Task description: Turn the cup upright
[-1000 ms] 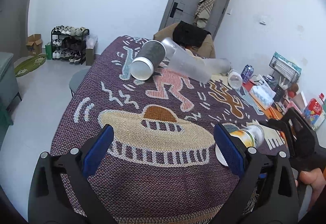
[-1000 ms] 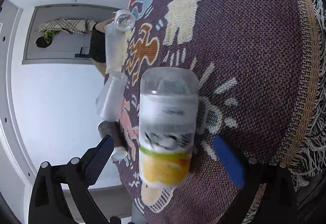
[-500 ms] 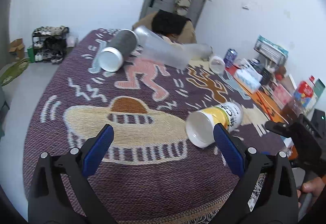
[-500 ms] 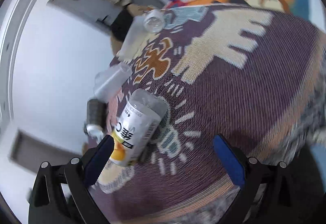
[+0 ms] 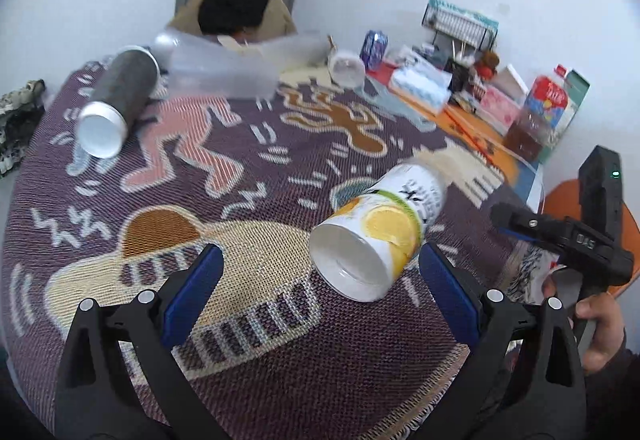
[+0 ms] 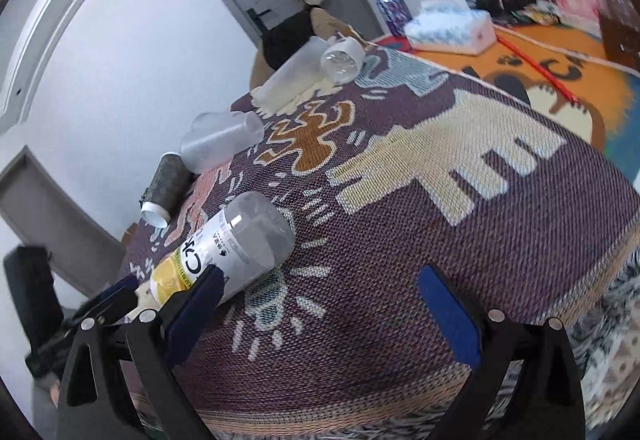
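Note:
A lemon-print cup (image 5: 380, 232) lies on its side on the patterned cloth, its white open mouth toward the left wrist camera. It also shows in the right wrist view (image 6: 224, 252), clear base pointing away. My left gripper (image 5: 316, 296) is open, and the cup lies just ahead between its blue pads. My right gripper (image 6: 316, 304) is open and empty, with the cup beside its left finger (image 6: 192, 304). The right gripper's body (image 5: 568, 240) shows at the right of the left wrist view.
A dark cup (image 5: 116, 100), a frosted cup (image 5: 224, 68) and a small clear cup (image 5: 346, 68) lie on their sides farther back. Tissue packs, boxes and a rack (image 5: 460, 24) crowd the back right. The cloth's fringed edge (image 6: 600, 304) is at the right.
The right gripper has let go of the lemon cup and pulled back; the cup now lies on the cloth. The left gripper has moved right and closer, so the cup sits between its pads.

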